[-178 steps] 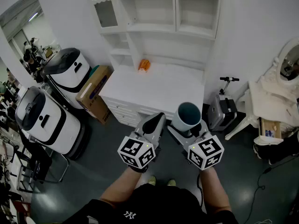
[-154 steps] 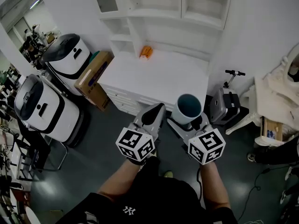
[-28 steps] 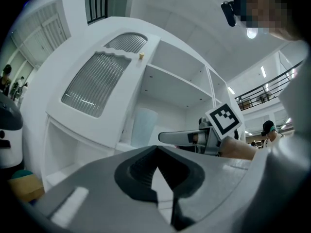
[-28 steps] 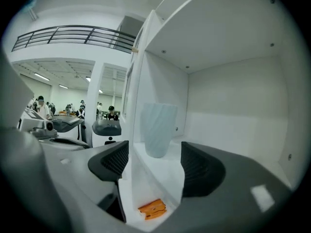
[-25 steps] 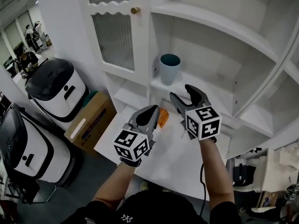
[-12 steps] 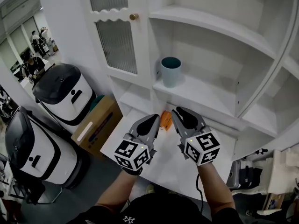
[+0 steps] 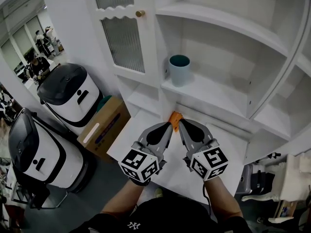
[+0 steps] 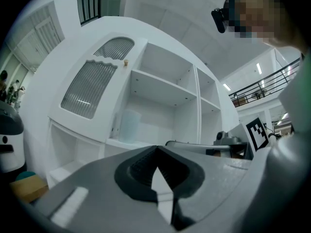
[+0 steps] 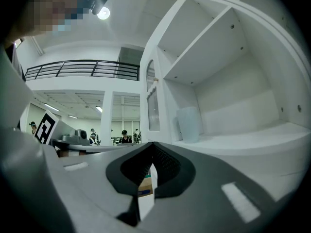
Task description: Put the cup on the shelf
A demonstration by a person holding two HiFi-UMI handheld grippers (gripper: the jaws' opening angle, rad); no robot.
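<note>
The pale blue cup with a dark teal inside stands upright at the left end of a white shelf, by itself. It also shows in the left gripper view, cup, and the right gripper view, cup. My left gripper and right gripper hover side by side below the shelf, over the white desk top. Both are shut, with nothing between the jaws. The cup is well above and beyond them.
An orange object lies on the desk top just past the jaw tips. A cabinet door with ribbed glass hangs left of the cup. On the floor at left are two white-and-black machines and a cardboard box.
The right gripper carried the cup earlier and now leaves it on the shelf. Over the last second it has drawn back and down beside the left gripper, and its jaws have shut.
</note>
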